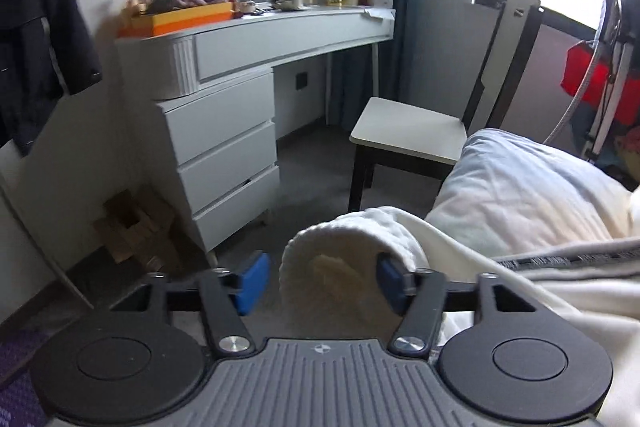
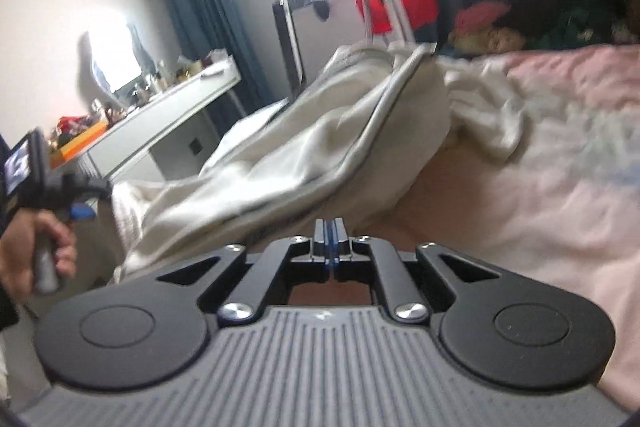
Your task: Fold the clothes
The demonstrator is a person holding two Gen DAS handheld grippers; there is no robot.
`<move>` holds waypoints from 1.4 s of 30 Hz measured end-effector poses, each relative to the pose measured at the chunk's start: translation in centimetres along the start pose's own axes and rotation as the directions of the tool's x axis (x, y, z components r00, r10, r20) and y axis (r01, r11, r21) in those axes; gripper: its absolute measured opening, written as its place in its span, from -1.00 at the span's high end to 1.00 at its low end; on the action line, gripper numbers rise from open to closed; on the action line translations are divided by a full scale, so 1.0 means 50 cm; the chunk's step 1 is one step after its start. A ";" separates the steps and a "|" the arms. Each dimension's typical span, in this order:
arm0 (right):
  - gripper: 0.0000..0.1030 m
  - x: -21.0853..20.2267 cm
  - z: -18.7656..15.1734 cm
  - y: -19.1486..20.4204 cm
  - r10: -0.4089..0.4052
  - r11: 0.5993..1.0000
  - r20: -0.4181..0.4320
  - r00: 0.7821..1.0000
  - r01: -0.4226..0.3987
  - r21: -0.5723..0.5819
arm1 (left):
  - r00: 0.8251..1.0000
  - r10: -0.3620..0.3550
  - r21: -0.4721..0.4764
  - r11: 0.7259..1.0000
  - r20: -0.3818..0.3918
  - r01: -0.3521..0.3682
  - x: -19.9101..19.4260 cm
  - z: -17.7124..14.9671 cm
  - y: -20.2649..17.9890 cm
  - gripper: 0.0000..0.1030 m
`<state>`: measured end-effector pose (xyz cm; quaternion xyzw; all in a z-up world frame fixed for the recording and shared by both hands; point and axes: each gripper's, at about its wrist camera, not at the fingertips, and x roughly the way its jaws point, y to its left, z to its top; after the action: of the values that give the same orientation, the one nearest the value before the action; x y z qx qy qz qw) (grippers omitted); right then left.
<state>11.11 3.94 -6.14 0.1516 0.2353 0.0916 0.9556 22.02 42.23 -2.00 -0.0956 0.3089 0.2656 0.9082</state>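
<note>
**Letting go of the cuff after a fold**

The left gripper (image 1: 320, 281) is standing wide around the ribbed cuff (image 1: 344, 247), pads apart from it. The right gripper (image 2: 329, 241) is pinched shut, empty. The cream garment (image 2: 304, 151) is lying heaped on the pink bedsheet (image 2: 540, 167); smoothing probably comes next.

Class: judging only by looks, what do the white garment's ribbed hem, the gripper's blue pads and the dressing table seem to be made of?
White garment's ribbed hem: probably knitted cotton or fleece, matte, with fine ribs.
Blue pads: likely rubber or soft plastic, with a smooth, dull face.
White dressing table: apparently painted or laminated board, flat satin fronts.
</note>
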 end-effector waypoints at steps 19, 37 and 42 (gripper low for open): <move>-0.67 -0.339 0.064 -0.156 -0.150 0.973 0.168 0.974 0.176 -0.152 | 0.935 -0.348 0.170 0.928 0.071 0.332 -0.513 -0.269 -0.282 -0.91; -0.67 -0.215 0.077 -0.395 -0.359 0.932 0.184 0.915 0.363 0.015 | 0.919 -0.384 0.496 0.817 0.088 0.293 -0.236 -0.211 -0.916 -0.72; -0.67 -0.127 0.069 -0.458 -0.416 0.909 0.180 0.891 0.415 0.044 | 0.956 -0.292 0.437 0.864 0.036 0.248 -0.130 -0.174 -1.035 -0.47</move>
<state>9.57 -19.92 -8.18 0.1076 0.1727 -0.1298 0.9704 41.23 -6.95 -4.41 0.0772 0.2971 0.0660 0.9494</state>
